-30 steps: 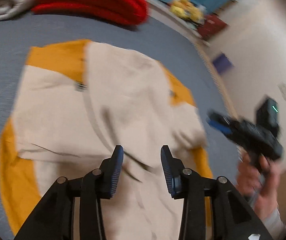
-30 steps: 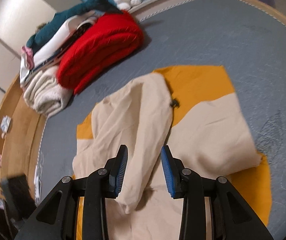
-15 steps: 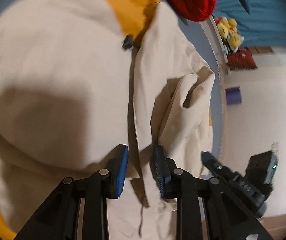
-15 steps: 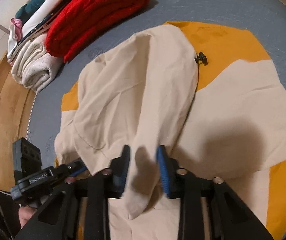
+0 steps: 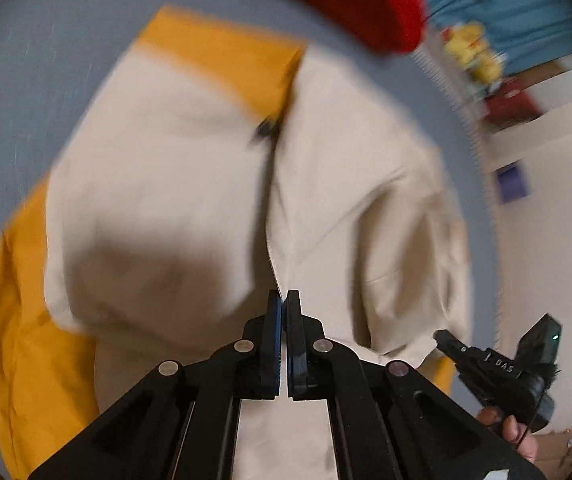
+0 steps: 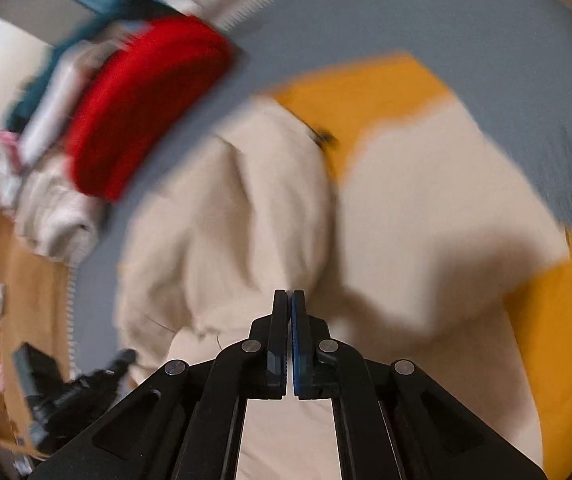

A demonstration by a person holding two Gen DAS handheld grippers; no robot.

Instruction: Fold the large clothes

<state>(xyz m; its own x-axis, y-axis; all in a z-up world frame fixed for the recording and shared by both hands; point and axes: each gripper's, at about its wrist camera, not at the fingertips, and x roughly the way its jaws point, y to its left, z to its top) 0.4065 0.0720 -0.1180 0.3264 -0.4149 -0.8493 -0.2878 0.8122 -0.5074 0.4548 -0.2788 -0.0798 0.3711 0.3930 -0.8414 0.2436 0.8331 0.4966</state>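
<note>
While both tools are pointing steeply down at the garment, their jaws have just been closing and are now standing together. The left tool (image 5: pixel 284 300) is pinching a raised ridge of cream cloth at its tips; the right tool (image 6: pixel 289 300) is meeting cloth at its tips too, though blur is keeping me from telling how much it is holding. The cream-and-orange garment (image 5: pixel 174 184) is lying spread on the grey bed (image 5: pixel 46 60), directly under and ahead of both tools, its long fold line running away from the left tool. Both hands are looking equally near. Beyond the garment, a red blanket (image 6: pixel 138 120) is sitting apart at the far edge.
</note>
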